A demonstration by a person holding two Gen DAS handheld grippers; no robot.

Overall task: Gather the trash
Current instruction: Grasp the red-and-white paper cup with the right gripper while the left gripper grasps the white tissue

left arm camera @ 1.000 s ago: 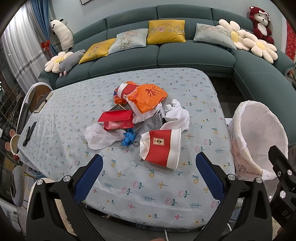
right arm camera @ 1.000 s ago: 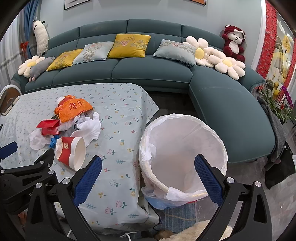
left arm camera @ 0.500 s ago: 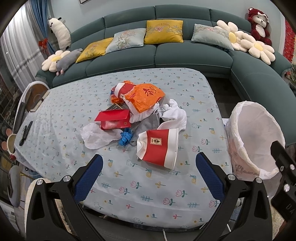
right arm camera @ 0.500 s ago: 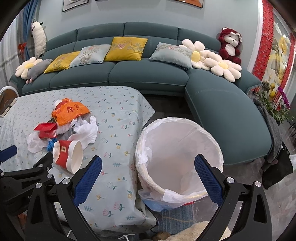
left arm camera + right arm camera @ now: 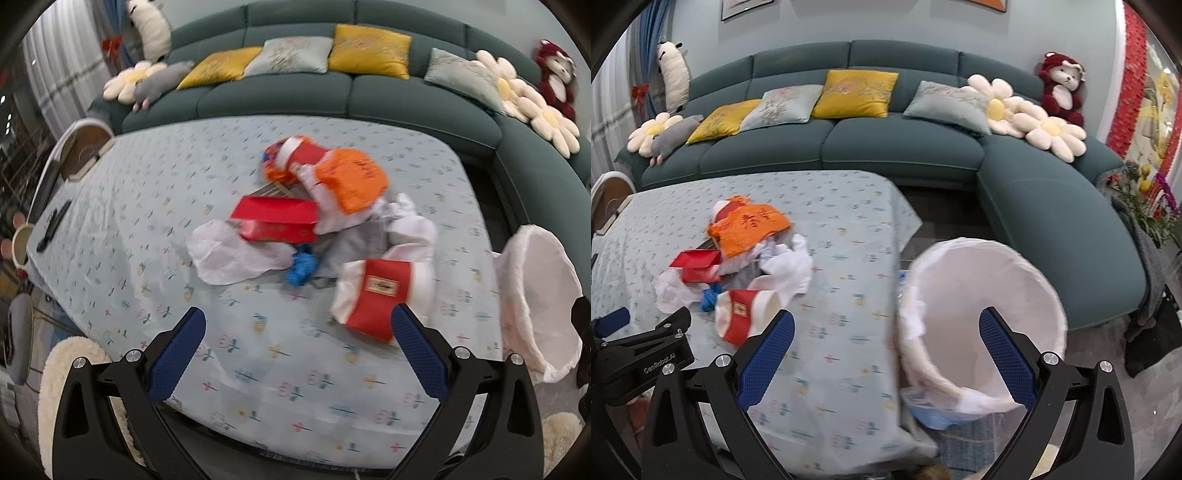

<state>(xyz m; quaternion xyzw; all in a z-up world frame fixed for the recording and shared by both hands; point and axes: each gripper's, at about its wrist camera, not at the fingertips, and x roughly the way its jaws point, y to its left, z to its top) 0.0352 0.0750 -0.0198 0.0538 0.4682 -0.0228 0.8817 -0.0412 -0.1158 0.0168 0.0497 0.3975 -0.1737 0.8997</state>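
A pile of trash lies on the table: a red and white paper cup (image 5: pixel 380 295) on its side nearest me, a red box (image 5: pixel 277 219), an orange bag (image 5: pixel 351 181), white wrappers (image 5: pixel 236 254) and a blue scrap (image 5: pixel 303 267). My left gripper (image 5: pixel 295 354) hangs open above the table's near edge, its right finger close to the cup. The right gripper (image 5: pixel 886 354) is open over the gap between the table and a bin lined with a white bag (image 5: pixel 982 306). In the right wrist view the cup (image 5: pixel 742 317) sits left of its left finger.
The table wears a pale floral cloth (image 5: pixel 147 206). A teal corner sofa (image 5: pixel 905 147) with cushions and plush toys wraps the far side and right. A black remote (image 5: pixel 53 225) lies at the table's left edge. Fluffy white rug (image 5: pixel 70 373) below.
Both grippers have moved forward and lower toward the table; the cup and pile look larger. The left view has swung left. Nothing has been picked up.
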